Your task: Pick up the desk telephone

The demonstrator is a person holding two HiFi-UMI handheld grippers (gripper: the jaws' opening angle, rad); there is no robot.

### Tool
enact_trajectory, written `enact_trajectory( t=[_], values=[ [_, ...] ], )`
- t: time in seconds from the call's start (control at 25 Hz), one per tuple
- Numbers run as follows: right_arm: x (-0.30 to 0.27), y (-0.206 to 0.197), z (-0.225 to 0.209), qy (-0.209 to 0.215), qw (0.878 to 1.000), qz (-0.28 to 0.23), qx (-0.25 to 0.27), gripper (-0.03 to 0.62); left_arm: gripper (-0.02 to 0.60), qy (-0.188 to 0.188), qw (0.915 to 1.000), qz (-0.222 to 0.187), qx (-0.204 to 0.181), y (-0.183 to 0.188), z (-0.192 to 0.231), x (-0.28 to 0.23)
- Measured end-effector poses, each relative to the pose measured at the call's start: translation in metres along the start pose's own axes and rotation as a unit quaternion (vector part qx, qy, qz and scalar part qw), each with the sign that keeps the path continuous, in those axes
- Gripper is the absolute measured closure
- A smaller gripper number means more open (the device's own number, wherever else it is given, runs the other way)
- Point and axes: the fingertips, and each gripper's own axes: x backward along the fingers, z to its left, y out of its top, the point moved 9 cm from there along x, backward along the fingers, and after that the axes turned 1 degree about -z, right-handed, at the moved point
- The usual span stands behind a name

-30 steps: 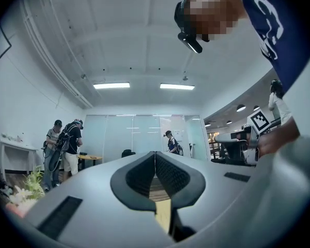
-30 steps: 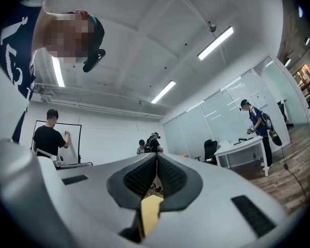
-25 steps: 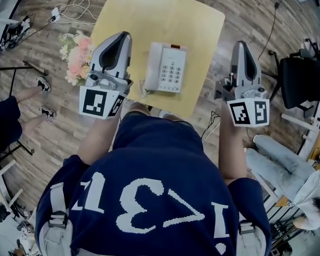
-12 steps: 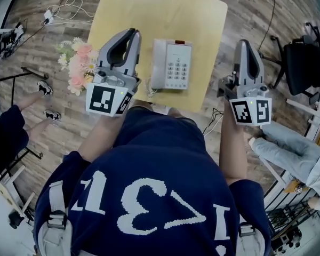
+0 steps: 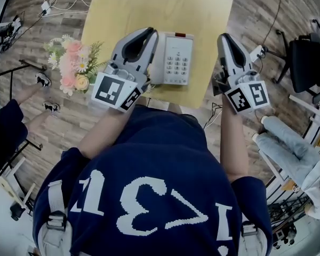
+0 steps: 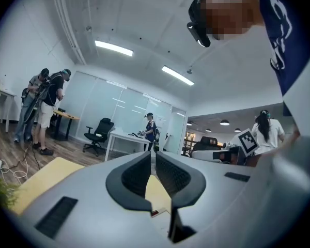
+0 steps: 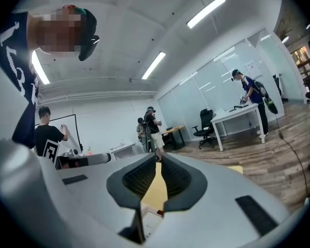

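Wood-plank floor [image 5: 80, 121] surrounds a yellow table [image 5: 149, 9]. Nearest, the person's navy top [image 5: 149, 196] fills the view. The left gripper [image 5: 149, 32] lies just beside the left side of the desk telephone [image 5: 176, 57], jaws clenched on nothing. The right gripper [image 5: 224, 36] sits at the table's right edge, apart from the telephone, jaws likewise clenched and empty. The telephone rests by the table's near edge. Flowers [image 5: 69, 68] stand left of the table.

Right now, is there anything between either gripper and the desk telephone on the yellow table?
Nothing visible does. The left gripper, shut, is beside the left side of the telephone; the right gripper, also shut, is to its right with only bare table between. The flowers stand off the table, further left.
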Motion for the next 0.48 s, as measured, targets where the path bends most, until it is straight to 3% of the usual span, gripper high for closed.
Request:
enact_trajectory(
  t=[0.12,0.2,0.28,0.36,0.48],
  values=[
    [-0.010,-0.023,-0.002,0.013,0.999,0.036,-0.015,0.558,0.548,-0.003,0.9990,0.042,0.013,-0.028,0.001,-0.004],
    [-0.019,-0.040,-0.007,0.023,0.997,0.065,-0.037,0.502,0.442,-0.007,0.9964,0.077,0.036,-0.047,0.007,-0.009],
    [-0.026,-0.060,-0.012,0.032,0.993,0.095,-0.064,0.450,0.401,-0.011,0.9917,0.114,0.057,-0.066,0.012,-0.010],
    [-0.028,-0.082,-0.014,0.036,0.988,0.125,-0.087,0.443,0.364,-0.009,0.9848,0.160,0.066,-0.087,0.017,-0.007],
    [-0.028,-0.113,-0.016,0.049,0.976,0.170,-0.126,0.416,0.301,-0.010,0.9673,0.238,0.087,-0.119,0.024,-0.001]
  ],
)
